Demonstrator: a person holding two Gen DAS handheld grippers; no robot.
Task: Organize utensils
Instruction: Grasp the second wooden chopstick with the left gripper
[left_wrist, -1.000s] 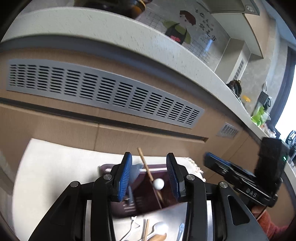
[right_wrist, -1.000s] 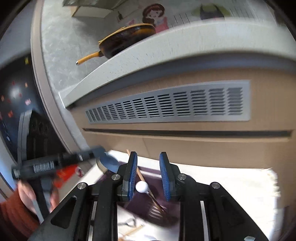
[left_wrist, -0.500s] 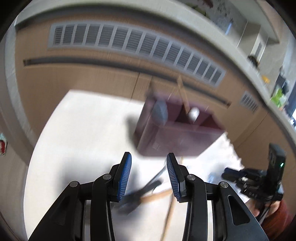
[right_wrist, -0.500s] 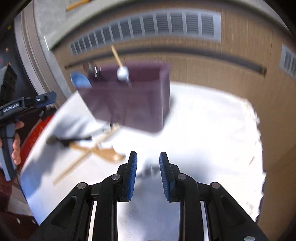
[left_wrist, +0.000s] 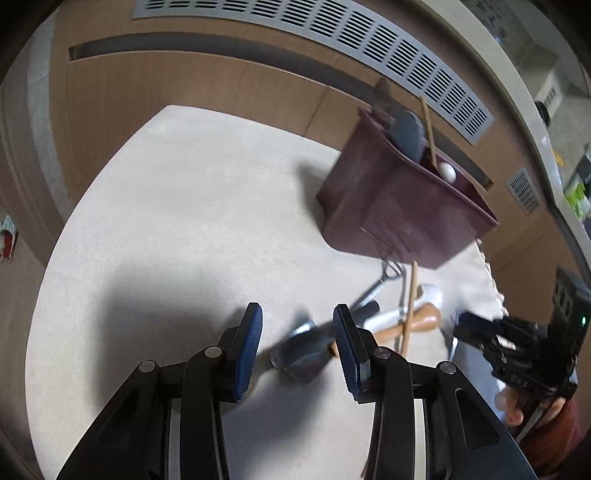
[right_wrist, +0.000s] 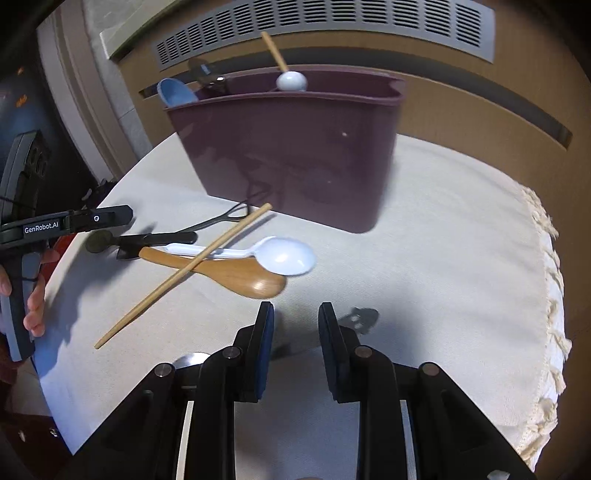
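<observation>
The left gripper (left_wrist: 297, 347) tilts down over the cloth-covered table (left_wrist: 177, 206), jaws apart and empty, a blurred dark utensil head (left_wrist: 301, 356) lying between them. The right gripper (right_wrist: 295, 332) also points steeply down, jaws apart, nothing held. Just beyond lie the wooden spoon (right_wrist: 236, 275), white spoon (right_wrist: 284, 254) and a chopstick (right_wrist: 181, 275), crossed in a pile; closing on one could drag its neighbours. Farther back stands the maroon utensil holder (right_wrist: 295, 155), partly filled.
</observation>
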